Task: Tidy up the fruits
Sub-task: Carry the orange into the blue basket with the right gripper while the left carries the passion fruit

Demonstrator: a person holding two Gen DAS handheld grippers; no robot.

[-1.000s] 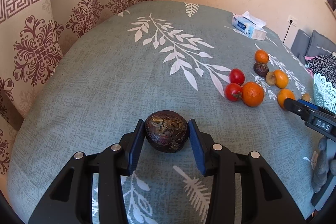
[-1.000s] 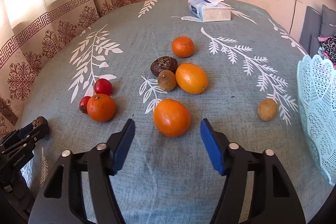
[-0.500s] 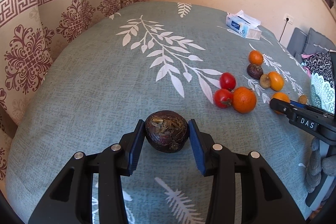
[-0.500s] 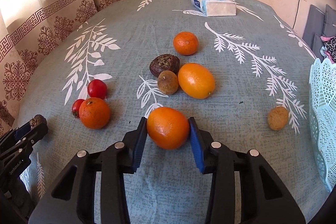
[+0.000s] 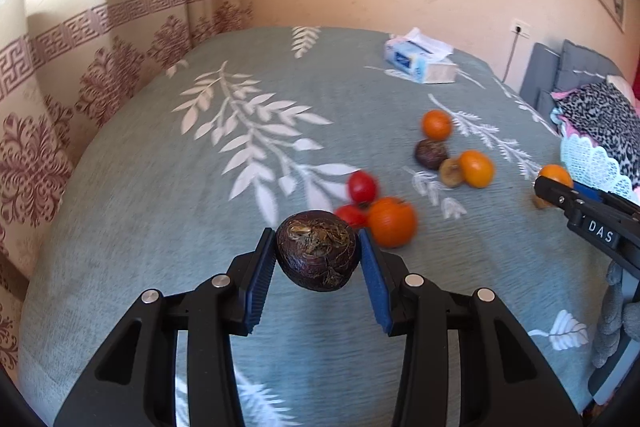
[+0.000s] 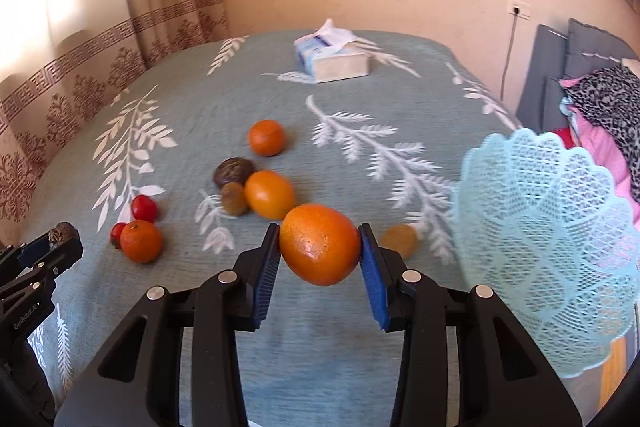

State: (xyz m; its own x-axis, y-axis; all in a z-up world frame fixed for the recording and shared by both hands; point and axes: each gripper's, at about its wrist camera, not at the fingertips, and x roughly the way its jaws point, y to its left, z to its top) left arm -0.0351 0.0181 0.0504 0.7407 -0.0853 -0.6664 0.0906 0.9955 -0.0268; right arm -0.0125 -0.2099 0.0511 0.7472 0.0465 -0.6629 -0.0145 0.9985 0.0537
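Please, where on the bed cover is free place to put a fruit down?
Free: the wide patch of the bed cover between the curtain and the tomatoes, and the strip before the tissue box. Crowded: around the oranges near the basket.

Oranges: four — one (image 6: 319, 244) in the tongs, three on the cloth (image 6: 141, 241) (image 6: 269, 194) (image 6: 267, 137). Tomatoes: two (image 6: 143, 207) (image 6: 117, 230). Dark round fruits: two (image 5: 317, 255) (image 6: 233, 170). Small brown fruits: two (image 6: 234, 199) (image 6: 399, 240). Tissue box (image 6: 331, 55): one. Basket (image 6: 540, 251): one.
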